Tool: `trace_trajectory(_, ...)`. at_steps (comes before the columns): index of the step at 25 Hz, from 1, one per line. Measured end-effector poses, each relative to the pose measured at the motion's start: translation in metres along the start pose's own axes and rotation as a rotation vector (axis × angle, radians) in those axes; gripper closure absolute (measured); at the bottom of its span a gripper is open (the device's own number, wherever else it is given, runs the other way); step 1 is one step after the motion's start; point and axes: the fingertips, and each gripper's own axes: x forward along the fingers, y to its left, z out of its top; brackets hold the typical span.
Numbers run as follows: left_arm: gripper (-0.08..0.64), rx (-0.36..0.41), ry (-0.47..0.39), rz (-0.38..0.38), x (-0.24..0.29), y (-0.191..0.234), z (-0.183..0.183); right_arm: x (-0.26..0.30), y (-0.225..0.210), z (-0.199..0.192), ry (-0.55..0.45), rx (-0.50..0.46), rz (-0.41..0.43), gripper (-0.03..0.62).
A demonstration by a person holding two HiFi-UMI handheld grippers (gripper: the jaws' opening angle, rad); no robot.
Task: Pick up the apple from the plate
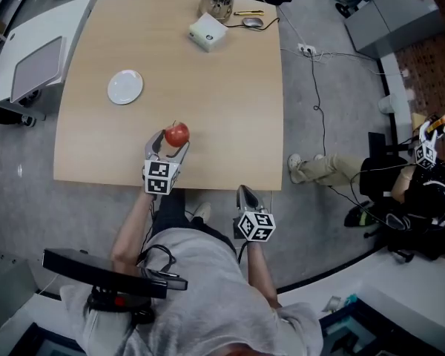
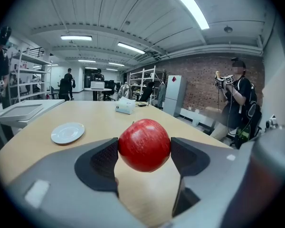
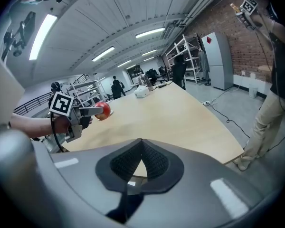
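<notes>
Left claw (image 2: 145,154) clenched on the red apple (image 2: 144,145), one pad on each side, fruit held above the near part of the bench (image 1: 222,102). Right claw (image 3: 141,159) pressed together, off the bench's near edge. White plate (image 1: 125,87) well apart, toward far left. Metal kettle (image 1: 219,0) and white box (image 1: 208,32) at far edge.

Bright ceiling strip lights (image 2: 187,4) (soft shadows), fisheye-warped edges in 2 gripper views

open tabletop (image 1: 230,110) around plate (image 1: 125,87), kettle (image 1: 218,0) and white box (image 1: 208,32) crowding far edge
</notes>
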Motion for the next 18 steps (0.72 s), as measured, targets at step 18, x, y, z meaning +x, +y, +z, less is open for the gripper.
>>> trace_trajectory(18, 0.192, 0.164, 0.061, -0.117, 0.002, -0.079, -0.052, -0.044, -0.016, -0.035, -0.010, 0.029, -0.048, 0.586)
